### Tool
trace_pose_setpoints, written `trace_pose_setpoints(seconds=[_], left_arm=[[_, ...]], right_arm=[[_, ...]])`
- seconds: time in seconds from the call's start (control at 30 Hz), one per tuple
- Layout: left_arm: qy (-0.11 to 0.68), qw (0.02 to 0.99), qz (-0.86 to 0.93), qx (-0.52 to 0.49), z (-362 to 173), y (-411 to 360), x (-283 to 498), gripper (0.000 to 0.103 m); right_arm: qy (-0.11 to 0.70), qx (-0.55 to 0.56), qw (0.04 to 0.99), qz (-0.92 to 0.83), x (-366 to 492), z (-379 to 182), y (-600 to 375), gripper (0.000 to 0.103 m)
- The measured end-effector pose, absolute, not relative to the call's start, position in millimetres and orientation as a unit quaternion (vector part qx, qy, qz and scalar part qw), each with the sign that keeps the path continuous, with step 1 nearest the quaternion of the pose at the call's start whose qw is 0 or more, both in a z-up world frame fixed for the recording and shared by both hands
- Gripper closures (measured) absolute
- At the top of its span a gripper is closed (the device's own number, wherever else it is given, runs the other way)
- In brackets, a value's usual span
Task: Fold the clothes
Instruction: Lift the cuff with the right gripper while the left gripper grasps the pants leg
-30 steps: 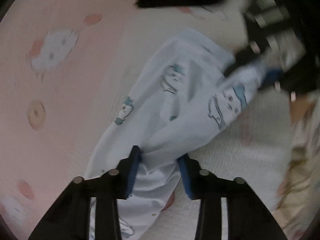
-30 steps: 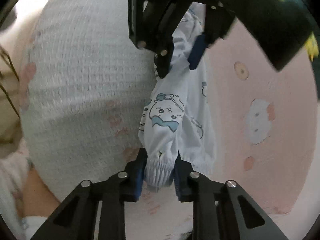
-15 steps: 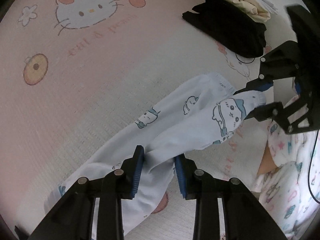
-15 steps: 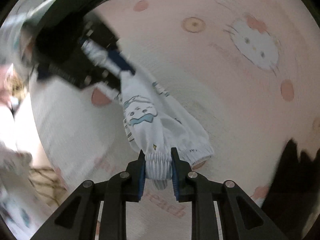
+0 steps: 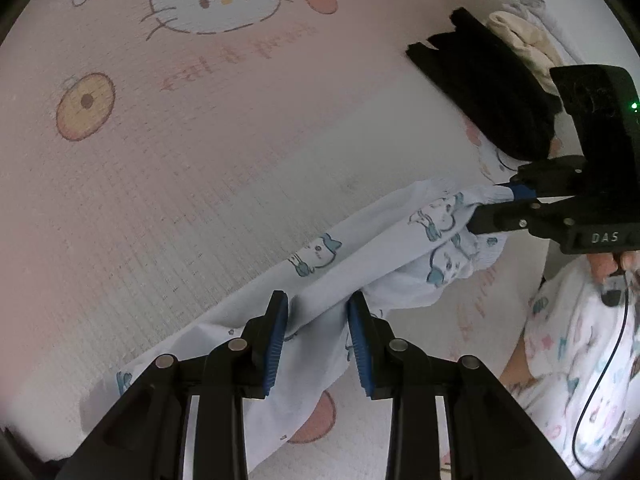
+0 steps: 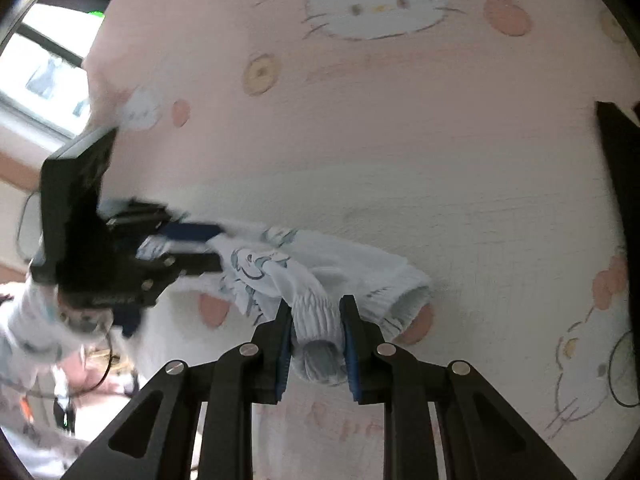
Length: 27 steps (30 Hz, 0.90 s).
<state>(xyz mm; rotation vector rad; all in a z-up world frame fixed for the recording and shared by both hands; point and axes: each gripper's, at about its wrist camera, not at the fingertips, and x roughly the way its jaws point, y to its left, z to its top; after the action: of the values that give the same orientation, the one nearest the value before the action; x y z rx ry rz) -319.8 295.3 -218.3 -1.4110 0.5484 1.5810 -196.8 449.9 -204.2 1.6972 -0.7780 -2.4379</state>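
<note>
Two grippers clamped on pale-blue printed trousers [image 5: 372, 264]: left gripper [image 5: 316, 340] mid-leg, right gripper [image 6: 316, 344] on gathered cuff. Garment stretched over pink blanket [image 5: 200, 160]; folding barely begun.

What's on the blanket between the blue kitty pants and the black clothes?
Nothing: in the left wrist view, only bare blanket lies between the light blue pants and the black clothes.

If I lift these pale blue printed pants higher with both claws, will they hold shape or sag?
Likely sag: the pale blue pants already droop and bunch between the left claw and right claw. Probably light, since thin fabric wrinkles freely. The gathered elastic cuff gives the right claw a bulkier, likely secure hold.
</note>
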Motion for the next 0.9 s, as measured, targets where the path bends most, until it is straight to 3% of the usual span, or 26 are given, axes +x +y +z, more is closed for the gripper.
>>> trace_pose_setpoints(seconds=[0.3, 0.53, 0.6, 0.63, 0.9], left_arm=[[0.211, 0.395, 0.661, -0.602, -245.5, 299.0, -319.1, 0.072], [0.227, 0.378, 0.699, -0.564, -248.9, 297.5, -304.3, 0.063], [0.219, 0.372, 0.706, -0.562, -248.9, 293.7, -302.2, 0.056], [0.205, 0.367, 0.707, -0.569, -248.3, 290.7, -304.0, 0.050], [0.030, 0.286, 0.720, -0.632, -218.8, 244.5, -338.7, 0.047]], right_arm=[[-0.229, 0.592, -0.075, -0.769, -224.7, -226.2, 441.5, 0.082], [-0.233, 0.591, -0.088, -0.767, -236.7, -240.3, 442.9, 0.083], [-0.241, 0.587, -0.074, -0.769, -233.8, -240.9, 446.9, 0.083], [-0.245, 0.585, -0.067, -0.770, -232.3, -241.2, 448.9, 0.083], [-0.333, 0.550, -0.032, -0.765, -204.9, -245.8, 490.4, 0.078]])
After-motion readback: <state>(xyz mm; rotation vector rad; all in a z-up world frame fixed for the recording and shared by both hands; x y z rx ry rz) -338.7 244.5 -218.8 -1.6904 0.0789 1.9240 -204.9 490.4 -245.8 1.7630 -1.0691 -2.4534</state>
